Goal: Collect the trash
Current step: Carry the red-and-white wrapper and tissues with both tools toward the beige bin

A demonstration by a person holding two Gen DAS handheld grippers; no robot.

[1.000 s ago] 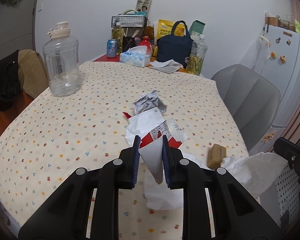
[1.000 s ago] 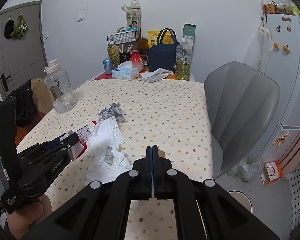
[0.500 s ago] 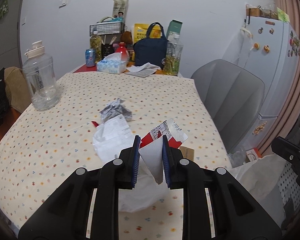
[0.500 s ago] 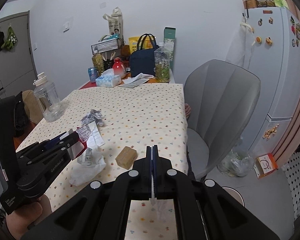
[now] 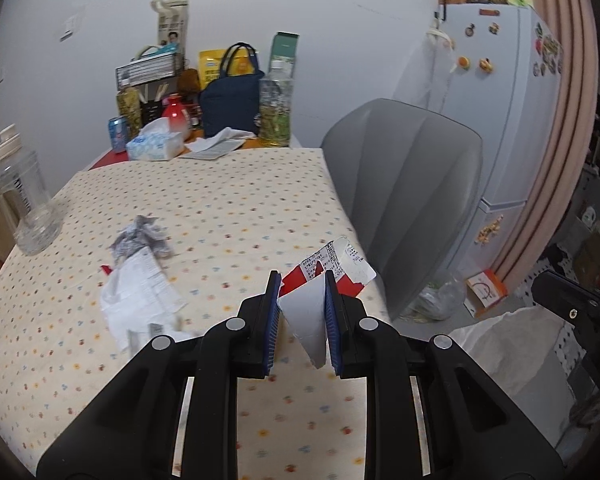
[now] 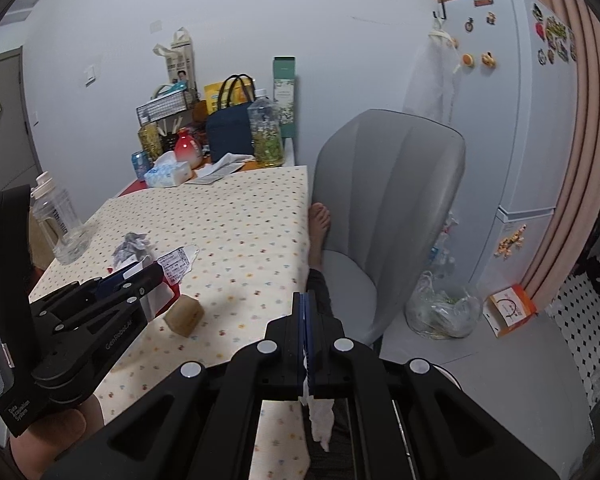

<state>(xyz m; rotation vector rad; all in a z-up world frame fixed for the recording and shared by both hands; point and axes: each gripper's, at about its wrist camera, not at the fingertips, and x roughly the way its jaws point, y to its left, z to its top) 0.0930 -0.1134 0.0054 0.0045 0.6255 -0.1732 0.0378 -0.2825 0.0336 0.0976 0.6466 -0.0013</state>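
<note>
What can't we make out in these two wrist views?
- Wrapper print: too small, left view.
- Tissue in right tool: mostly hidden by the tool body, right view.
- Brown block: partly hidden by left tool, right view.
- White bag: cut off by right tool, left view.

Each camera sits close behind its own claw, looking forward and down; both views share the desk, chair and fridge.

Dim, even indoor light, no glare.
Fisheye bends + dark corners; slight motion blur on bench ahead of hand-held gripper.
</note>
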